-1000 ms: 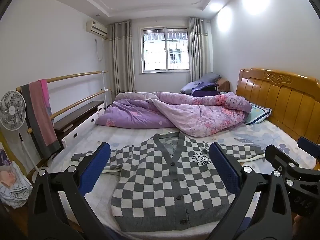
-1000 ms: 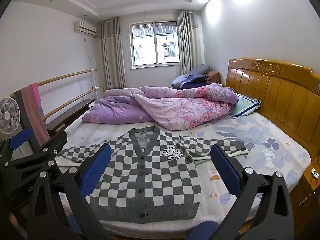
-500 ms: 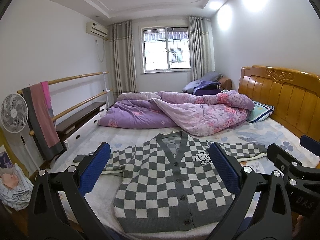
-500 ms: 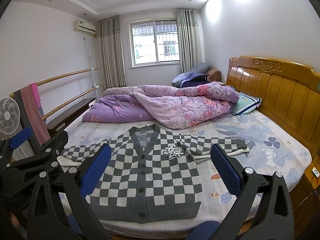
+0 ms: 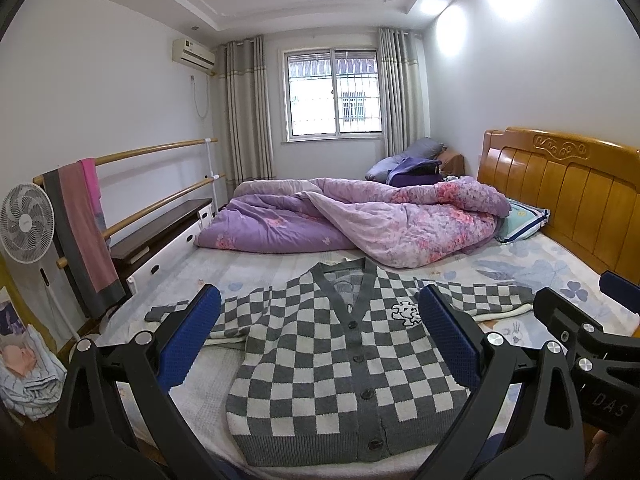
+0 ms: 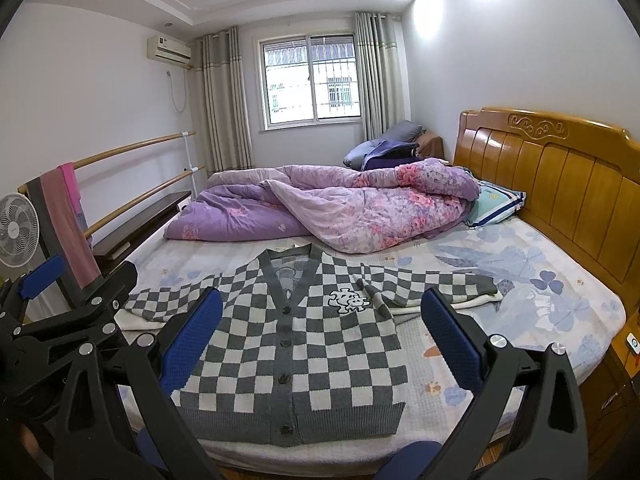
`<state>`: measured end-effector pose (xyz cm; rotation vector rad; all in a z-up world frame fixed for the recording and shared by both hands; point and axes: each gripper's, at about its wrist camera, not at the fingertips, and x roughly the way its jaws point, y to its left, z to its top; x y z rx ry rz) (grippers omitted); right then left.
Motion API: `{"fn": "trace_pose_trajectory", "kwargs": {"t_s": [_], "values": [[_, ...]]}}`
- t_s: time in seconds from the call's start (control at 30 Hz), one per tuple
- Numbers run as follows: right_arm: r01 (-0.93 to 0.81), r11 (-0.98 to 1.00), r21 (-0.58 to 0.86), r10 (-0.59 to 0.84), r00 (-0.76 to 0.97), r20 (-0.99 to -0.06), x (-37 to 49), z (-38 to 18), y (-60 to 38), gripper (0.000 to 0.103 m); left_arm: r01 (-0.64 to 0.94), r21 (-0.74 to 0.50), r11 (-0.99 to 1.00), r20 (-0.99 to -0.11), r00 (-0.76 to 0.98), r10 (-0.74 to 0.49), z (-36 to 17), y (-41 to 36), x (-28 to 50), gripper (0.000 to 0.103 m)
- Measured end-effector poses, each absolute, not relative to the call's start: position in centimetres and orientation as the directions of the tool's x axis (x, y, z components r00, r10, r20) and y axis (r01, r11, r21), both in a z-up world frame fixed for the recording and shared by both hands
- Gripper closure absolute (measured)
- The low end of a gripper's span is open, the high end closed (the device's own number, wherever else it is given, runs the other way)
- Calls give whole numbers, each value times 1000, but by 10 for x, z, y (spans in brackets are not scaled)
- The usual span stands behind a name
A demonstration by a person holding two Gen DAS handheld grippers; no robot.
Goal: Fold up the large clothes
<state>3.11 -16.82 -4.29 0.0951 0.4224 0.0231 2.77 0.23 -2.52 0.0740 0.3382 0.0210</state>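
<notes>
A grey-and-white checkered cardigan [image 5: 340, 376] lies flat and buttoned on the near part of the bed [image 5: 560, 268], both sleeves spread sideways. It also shows in the right wrist view [image 6: 292, 352]. My left gripper [image 5: 320, 340] is open and empty, held above the cardigan's hem near the bed's front edge. My right gripper [image 6: 322, 338] is open and empty too, beside it on the right. The right gripper's body shows at the right edge of the left wrist view [image 5: 592, 344].
A crumpled purple floral duvet [image 5: 360, 220] and a pillow [image 5: 524, 220] lie behind the cardigan. A wooden headboard [image 5: 568, 196] stands at the right. At the left are a rail with a hanging towel [image 5: 80, 232], a fan [image 5: 26, 224] and a bench [image 5: 160, 232].
Both grippers have risen and tilted slightly, so the cardigan sits a little lower in view. Both stay open and the cardigan has not moved.
</notes>
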Motion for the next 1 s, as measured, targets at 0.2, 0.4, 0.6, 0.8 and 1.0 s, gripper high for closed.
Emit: {"fn": "trace_pose_trajectory", "kwargs": {"t_s": [0.2,0.4,0.6,0.8,1.0], "values": [[2,996,94,38,909,-416,33,-41,-167,7,-2,71,997,-338,941,26,-25,2,33,5],[4,996,91,34,908,-418,34,-40,-168,7,3,58,998,-342,940,17,-24,5,38,5],[11,996,85,27,903,-430,40,-37,-169,7,5,60,998,-347,938,16,-23,-2,40,5],[9,997,82,28,900,-436,45,-34,-168,7,4,57,998,-346,938,16,-23,2,41,5],[13,997,82,24,900,-436,47,-33,-166,7,6,57,998,-346,938,14,-24,3,41,5]]}}
